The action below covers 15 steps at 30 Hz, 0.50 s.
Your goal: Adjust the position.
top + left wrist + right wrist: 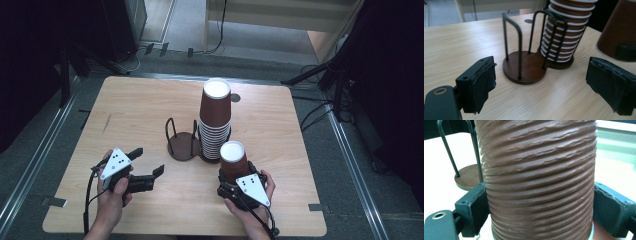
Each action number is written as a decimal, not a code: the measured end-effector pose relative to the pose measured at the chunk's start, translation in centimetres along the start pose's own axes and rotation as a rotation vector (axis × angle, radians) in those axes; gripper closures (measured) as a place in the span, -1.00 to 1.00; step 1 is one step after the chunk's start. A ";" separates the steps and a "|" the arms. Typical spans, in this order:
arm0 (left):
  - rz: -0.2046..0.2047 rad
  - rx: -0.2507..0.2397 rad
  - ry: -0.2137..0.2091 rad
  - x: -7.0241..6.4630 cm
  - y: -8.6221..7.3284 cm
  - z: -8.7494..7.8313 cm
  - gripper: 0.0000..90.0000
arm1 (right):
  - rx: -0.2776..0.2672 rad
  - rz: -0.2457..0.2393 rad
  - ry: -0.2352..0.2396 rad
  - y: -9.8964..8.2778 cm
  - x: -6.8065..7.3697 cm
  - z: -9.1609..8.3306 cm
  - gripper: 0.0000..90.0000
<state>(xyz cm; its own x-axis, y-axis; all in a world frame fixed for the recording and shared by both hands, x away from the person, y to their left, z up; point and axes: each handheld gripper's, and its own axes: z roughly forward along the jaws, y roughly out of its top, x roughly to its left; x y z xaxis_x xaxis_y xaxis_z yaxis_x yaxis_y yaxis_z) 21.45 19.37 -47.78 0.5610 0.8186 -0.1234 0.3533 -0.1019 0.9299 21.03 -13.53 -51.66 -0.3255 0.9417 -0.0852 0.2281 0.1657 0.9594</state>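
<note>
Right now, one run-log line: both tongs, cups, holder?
left tongs: open, empty | right tongs: shut on single cup, upside down | cup stack: in holder's right bay | holder: left bay empty

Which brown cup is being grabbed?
The single brown cup standing upside down alone, pinched by the right gripper. The other cups sit stacked in the wire holder.

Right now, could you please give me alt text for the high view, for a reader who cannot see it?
The right gripper grips an upside-down brown paper cup on a wooden table. The left gripper hangs open near a two-ring cup holder bearing a stack of cups.
</note>
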 end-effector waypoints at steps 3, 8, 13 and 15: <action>0.016 0.010 -0.029 -0.5 0.2 0.2 -0.79 | 0.001 -0.002 0.001 -0.1 0.1 0.0 -0.77; 0.037 0.039 -0.078 -2.0 0.3 0.9 -0.79 | 0.004 -0.032 0.001 -0.2 0.6 -0.1 -0.77; 0.041 0.070 -0.085 -2.9 0.4 1.5 -0.79 | 0.002 -0.088 0.002 -0.4 1.6 -0.1 -0.77; 0.045 0.079 -0.102 -3.0 0.3 1.6 -0.81 | 0.001 -0.101 0.001 -0.4 1.8 0.0 -0.77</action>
<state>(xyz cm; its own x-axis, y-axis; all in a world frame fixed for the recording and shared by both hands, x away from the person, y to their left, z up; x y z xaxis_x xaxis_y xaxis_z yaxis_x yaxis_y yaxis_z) 21.06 15.97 -47.67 0.6495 0.7508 -0.1205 0.3814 -0.1846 0.9058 20.34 -11.94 -52.21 -0.3477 0.9200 -0.1808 0.1950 0.2595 0.9459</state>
